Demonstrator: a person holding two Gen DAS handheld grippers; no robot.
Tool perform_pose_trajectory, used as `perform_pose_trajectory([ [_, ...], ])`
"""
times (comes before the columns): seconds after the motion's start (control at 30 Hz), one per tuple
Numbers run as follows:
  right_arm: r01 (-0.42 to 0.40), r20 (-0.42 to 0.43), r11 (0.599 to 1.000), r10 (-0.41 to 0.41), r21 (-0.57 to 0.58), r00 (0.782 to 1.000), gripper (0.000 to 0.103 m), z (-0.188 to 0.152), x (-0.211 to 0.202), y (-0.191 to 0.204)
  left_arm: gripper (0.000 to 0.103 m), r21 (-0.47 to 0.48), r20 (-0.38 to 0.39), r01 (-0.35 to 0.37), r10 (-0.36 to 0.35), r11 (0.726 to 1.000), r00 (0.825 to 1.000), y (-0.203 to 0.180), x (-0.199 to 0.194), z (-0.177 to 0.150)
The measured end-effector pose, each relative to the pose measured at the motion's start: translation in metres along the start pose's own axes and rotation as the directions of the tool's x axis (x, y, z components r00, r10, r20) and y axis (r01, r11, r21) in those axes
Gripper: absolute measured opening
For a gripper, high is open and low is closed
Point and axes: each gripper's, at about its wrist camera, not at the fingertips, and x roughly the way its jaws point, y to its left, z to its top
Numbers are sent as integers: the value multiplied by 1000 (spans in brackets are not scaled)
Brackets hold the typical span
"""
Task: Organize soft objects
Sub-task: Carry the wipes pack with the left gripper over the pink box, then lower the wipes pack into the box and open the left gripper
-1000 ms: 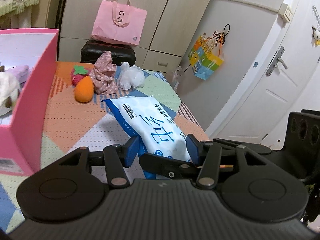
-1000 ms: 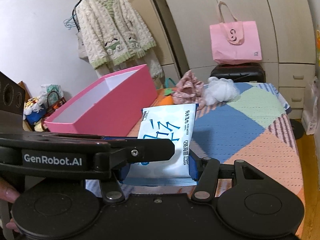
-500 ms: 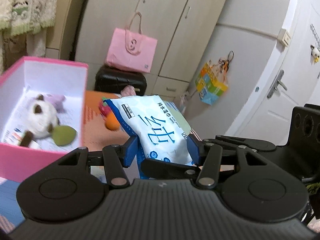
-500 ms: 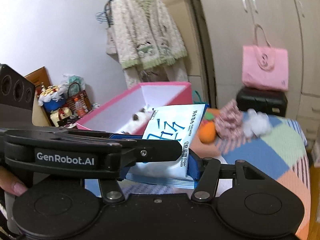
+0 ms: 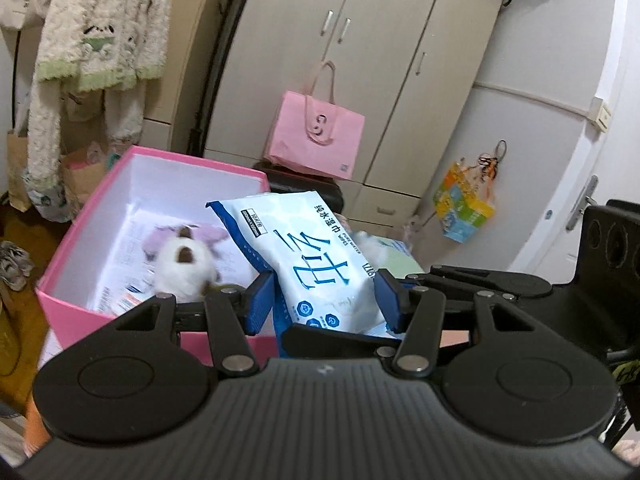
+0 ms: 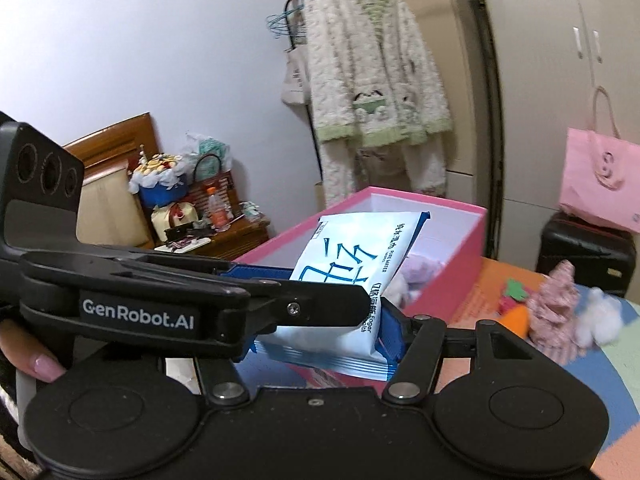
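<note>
Both grippers hold one blue-and-white wet wipes pack (image 5: 320, 264) by its near end, lifted in the air beside the open pink box (image 5: 80, 264). My left gripper (image 5: 326, 300) is shut on the pack. My right gripper (image 6: 320, 336) is shut on the same pack (image 6: 352, 264), crossing just under the left one. The pack's far end hangs over the box's near right corner. Inside the box lie a white plush toy (image 5: 184, 264) and a purple plush (image 5: 160, 240). The pink box also shows in the right wrist view (image 6: 460, 256).
On the patchwork bed cover (image 6: 624, 384) lie an orange carrot toy (image 6: 516, 316), a pink floral cloth (image 6: 556, 316) and a white fluffy ball (image 6: 596, 316). A black suitcase (image 6: 584, 256) with a pink tote bag (image 5: 316, 136) stands behind the bed. A wardrobe (image 5: 360, 60) is behind.
Both grippers have lifted the wipes pack off the bed cover and carried it left toward the pink box. The box interior and its plush toys have come into view.
</note>
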Motion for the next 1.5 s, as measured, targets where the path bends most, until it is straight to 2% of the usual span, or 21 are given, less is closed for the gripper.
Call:
perform_pose_trajectory([
  [0.33, -57, -38, 998, 55, -36, 998, 68, 34, 53, 6, 52, -38, -43, -37, 35, 999, 998, 56, 12, 35],
  [0.5, -46, -100, 999, 44, -20, 994, 68, 47, 81, 2, 53, -81, -91, -21, 14, 996, 996, 84, 34, 46],
  [0.87, -57, -198, 997, 67, 54, 978, 68, 51, 138, -22, 53, -136, -197, -57, 29, 989, 980, 123, 79, 49],
  [1.0, -60, -238, 998, 67, 34, 969, 69, 53, 152, -23, 53, -143, -229, -77, 43, 987, 972, 129, 86, 48],
  [1.07, -67, -256, 997, 74, 35, 964, 69, 53, 158, -25, 53, -136, -238, -94, 59, 986, 969, 132, 90, 48],
  [1.27, -68, -304, 997, 75, 34, 950, 68, 48, 172, -24, 55, -49, -229, -185, 169, 981, 959, 125, 92, 45],
  [1.4, -70, -311, 997, 77, 33, 947, 68, 46, 172, -22, 60, 22, -173, -246, 246, 969, 954, 117, 80, 45],
  [1.5, -73, -301, 997, 77, 22, 951, 68, 47, 167, -18, 60, 36, -152, -259, 261, 965, 953, 113, 67, 47],
])
